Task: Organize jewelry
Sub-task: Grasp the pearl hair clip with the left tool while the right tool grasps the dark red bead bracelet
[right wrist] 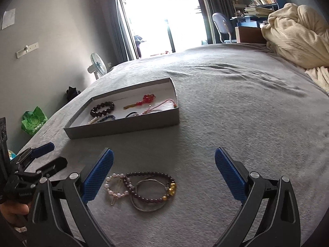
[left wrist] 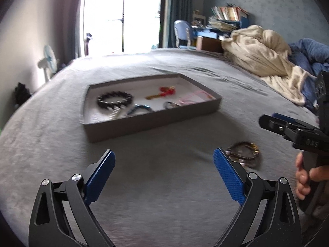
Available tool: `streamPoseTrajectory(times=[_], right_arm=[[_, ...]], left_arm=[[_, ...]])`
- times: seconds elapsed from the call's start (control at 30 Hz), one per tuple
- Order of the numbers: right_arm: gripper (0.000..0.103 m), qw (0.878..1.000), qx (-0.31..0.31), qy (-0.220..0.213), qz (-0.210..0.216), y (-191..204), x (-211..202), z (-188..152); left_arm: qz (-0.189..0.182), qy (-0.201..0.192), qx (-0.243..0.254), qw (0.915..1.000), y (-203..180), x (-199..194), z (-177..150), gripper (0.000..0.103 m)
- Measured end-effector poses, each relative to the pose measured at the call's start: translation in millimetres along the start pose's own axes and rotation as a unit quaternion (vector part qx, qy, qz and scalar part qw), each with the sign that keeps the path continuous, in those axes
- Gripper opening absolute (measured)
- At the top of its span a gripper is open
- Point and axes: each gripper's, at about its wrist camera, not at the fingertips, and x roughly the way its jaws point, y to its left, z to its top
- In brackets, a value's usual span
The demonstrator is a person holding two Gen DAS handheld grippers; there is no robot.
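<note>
Several pieces lie in the tray (right wrist: 123, 128); a bracelet pile (right wrist: 144, 191) waits on the bed (right wrist: 236, 107). Our left gripper (left wrist: 162, 177) and right gripper (right wrist: 164, 177) have jaws open, empty.

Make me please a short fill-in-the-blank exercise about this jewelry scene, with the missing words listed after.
1. The grey tray rests on a ____.
2. The pile of bracelets lies ____ the tray, on the grey blanket.
3. The right gripper has its jaws ____, and nothing is held between them.
4. The knotted ornament in the tray is ____ in colour.

Missing words: bed; outside; open; red
</note>
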Motion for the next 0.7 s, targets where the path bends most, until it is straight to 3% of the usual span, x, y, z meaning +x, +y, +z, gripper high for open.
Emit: streamPoseTrajectory(times=[0.03,0.17,0.33,0.43,0.5,0.63,0.67,0.7], right_arm=[[0.097,1.000,0.002,0.002,-0.008,-3.0,-1.1,-0.1],[0.097,0.999,0.021,0.007,-0.025,-16.5,-2.3,-0.4],[0.097,0.999,0.034,0.010,-0.032,-26.4,-2.4,-1.9],[0.097,0.999,0.040,0.011,-0.031,-28.2,-2.0,-2.3],[0.097,0.999,0.041,0.012,-0.030,-28.7,-1.2,-2.9],[0.097,0.999,0.040,0.015,-0.026,-28.4,-0.3,-4.0],[0.097,0.999,0.040,0.017,-0.025,-28.4,0.3,-4.4],[0.097,0.999,0.041,0.018,-0.025,-28.7,0.9,-4.6]], left_arm=[[-0.008,0.005,0.001,1.0000,-4.3,1.7,0.1,0.092],[-0.051,0.039,0.017,0.9978,-28.6,14.6,1.6,0.065],[-0.084,0.067,0.052,0.9929,-61.6,26.5,2.3,0.061],[-0.087,0.094,0.069,0.9894,-74.8,37.5,1.6,0.049],[-0.081,0.113,0.081,0.9869,-80.4,44.8,-0.6,0.029],[-0.077,0.115,0.081,0.9870,-78.8,43.4,-1.3,0.025],[-0.076,0.112,0.079,0.9877,-77.2,42.0,-1.2,0.015],[-0.082,0.110,0.072,0.9879,-74.4,41.0,-0.7,0.015]])
